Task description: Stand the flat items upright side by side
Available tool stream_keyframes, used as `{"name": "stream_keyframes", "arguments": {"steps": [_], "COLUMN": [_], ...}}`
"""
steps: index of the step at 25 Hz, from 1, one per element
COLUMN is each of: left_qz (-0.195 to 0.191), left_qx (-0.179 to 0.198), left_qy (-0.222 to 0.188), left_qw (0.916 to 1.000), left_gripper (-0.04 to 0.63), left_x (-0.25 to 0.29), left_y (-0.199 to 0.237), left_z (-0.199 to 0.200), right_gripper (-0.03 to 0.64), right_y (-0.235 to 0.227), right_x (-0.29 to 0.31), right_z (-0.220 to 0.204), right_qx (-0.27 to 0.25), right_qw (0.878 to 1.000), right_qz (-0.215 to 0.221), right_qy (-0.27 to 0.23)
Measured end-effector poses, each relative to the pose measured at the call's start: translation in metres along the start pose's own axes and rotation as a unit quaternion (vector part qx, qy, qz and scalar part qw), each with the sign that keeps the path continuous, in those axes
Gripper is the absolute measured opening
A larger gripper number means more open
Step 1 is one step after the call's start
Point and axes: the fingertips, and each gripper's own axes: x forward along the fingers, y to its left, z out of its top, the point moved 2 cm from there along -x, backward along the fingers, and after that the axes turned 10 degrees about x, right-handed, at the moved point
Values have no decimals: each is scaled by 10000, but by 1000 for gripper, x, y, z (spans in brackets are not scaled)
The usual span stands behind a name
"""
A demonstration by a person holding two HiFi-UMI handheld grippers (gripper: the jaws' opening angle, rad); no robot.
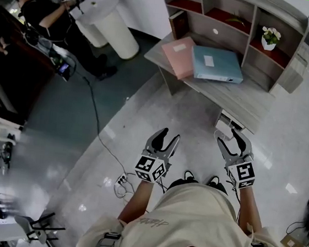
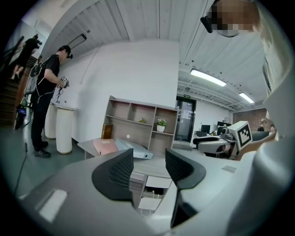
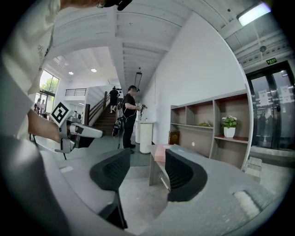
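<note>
Right now both my pairs of jaws are released, with nothing between them. My left gripper sits at lower centre of the head view and my right gripper is just to its right, both above the pale floor. Further up, in the upper middle of the frame, the 2 flat items lie on the desk. They are a pink folder and, right against it, a blue binder, both lying flat. Behind them the shelf unit holds a brown book at its left end and a potted plant at its right. At upper left a person in black stands beside a white cylinder.
</note>
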Motion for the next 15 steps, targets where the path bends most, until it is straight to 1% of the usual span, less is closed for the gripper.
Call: {"name": "stream_keyframes", "arguments": {"steps": [3,7,9,12,15], "left_qz": [15,-35,-45,-14,4], "left_qx": [-148,-197,-241,-340,-443], "left_qy": [-11,-6,-10,17,72], "left_qw": [9999,9998,9997,9994,9990], "left_gripper": [238,238,238,238,238], "left_x": [-5,-5,-4,1,14], "left_y": [18,31,37,47,57], "left_z": [-10,-17,-20,-25,-30], "right_gripper": [241,241,241,252,252], "right_y": [10,17,18,18,8], "right_x": [17,33,40,51,64], "right_z": [-6,-12,-13,-13,-13], "right_qx": [13,113,144,43,8], "right_qw": [9999,9995,9992,9987,9983], "right_qz": [6,-85,-54,-14,-31], "right_qy": [118,271,370,509,587]}}
